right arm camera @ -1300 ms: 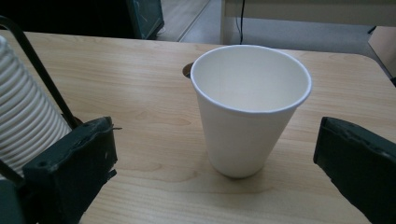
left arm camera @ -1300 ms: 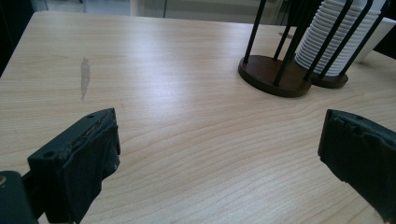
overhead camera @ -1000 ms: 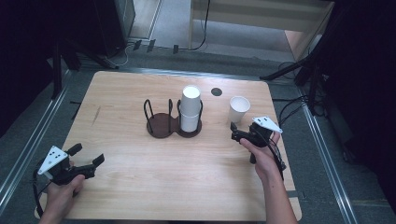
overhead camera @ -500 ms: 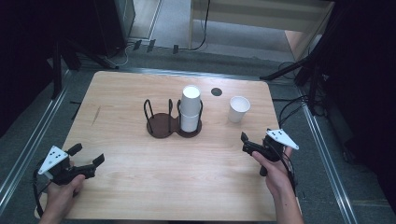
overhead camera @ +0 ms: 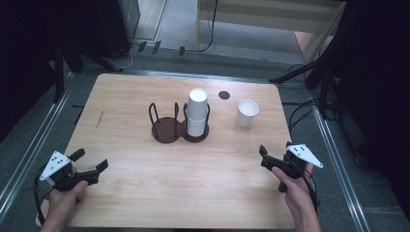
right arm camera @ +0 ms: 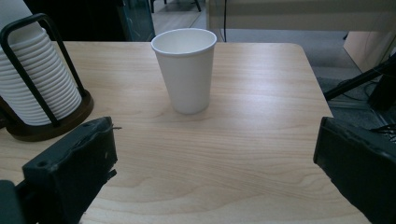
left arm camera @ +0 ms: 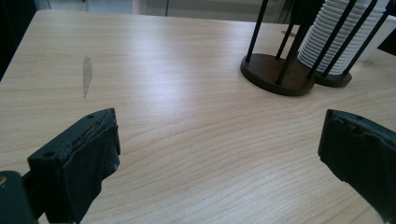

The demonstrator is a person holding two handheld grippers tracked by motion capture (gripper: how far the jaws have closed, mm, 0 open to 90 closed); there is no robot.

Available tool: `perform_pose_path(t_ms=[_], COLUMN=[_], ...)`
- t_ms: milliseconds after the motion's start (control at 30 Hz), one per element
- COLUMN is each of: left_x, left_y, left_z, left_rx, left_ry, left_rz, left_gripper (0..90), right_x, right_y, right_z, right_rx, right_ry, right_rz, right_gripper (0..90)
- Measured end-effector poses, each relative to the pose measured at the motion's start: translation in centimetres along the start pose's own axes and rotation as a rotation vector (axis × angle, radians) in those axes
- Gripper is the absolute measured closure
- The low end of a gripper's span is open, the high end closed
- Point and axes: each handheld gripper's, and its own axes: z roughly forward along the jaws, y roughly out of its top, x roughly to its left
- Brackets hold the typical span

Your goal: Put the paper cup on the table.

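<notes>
Single paper cup (right arm camera: 186,69) upright, right of cup rack (overhead camera: 180,126): light, thin-walled, crushable; grip mid-wall gently. Left gripper (overhead camera: 89,168), right gripper (overhead camera: 265,157): jaws apart, empty.

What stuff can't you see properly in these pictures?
- Stack of cups: the left gripper view's top edge cuts off its top.
- Single cup: its inside bottom is hidden by its own wall in the right gripper view.
- Dark round spot: too small in the high view to identify.
</notes>
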Motion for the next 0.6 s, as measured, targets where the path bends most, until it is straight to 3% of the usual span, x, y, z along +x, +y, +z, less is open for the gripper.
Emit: perform_pose_path(t_ms=[600], left_x=[-0.1], left_y=[0.0], left_z=[0.0], left_rx=[0.002], left_ry=[0.002], left_rz=[0.002], left_gripper=[0.0], right_x=[-2.5], right_y=[-2.1], right_z=[-2.6], right_rx=[0.014], right_ry=[-0.050], right_rz=[0.020], right_gripper=[0.0])
